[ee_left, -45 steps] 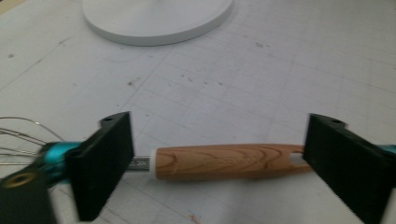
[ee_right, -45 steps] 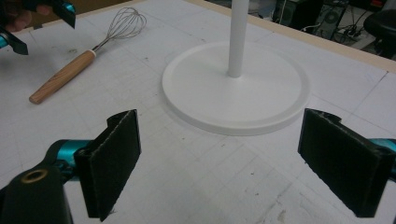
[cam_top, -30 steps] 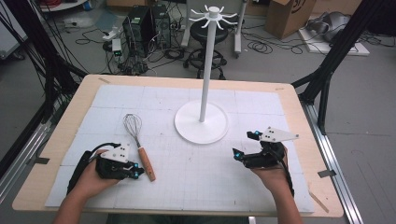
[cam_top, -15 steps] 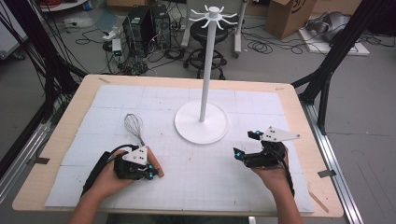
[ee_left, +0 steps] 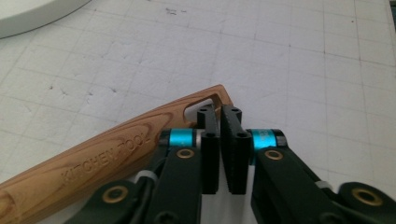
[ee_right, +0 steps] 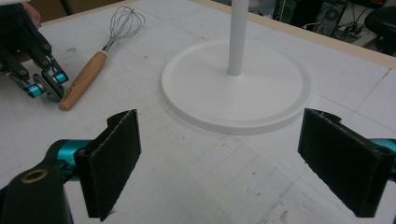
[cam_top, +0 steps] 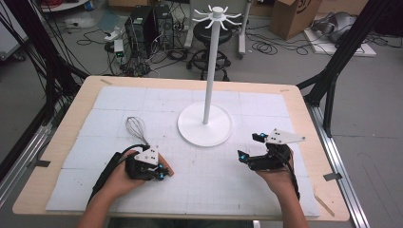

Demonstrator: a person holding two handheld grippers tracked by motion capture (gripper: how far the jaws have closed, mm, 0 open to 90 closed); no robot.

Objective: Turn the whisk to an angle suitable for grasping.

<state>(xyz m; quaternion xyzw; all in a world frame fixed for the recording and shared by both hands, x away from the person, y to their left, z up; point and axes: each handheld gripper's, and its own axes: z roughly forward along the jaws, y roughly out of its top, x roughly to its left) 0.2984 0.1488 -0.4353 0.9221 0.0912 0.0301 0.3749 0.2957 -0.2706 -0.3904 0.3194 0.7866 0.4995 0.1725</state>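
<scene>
The left gripper (ee_left: pixel 219 140) has its jaws nearly together and empty, tips beside the wooden handle end of the whisk (ee_left: pixel 116 156) lying on the gridded mat (cam_top: pixel 266 180). The right gripper (ee_right: pixel 224 163) gapes wide, empty. Beyond stands the white hanging stand (cam_top: pixel 206 124).

Obstacles: white stand (cam_top: pixel 205 124), broad round base mid-mat, tall pole rising from it, hook arms at the top; whisk (cam_top: pixel 138 129) lying flat left of the base. Free room: open mat (cam_top: pixel 209 175) between the two hands, right half bare, and the strip behind the base.
</scene>
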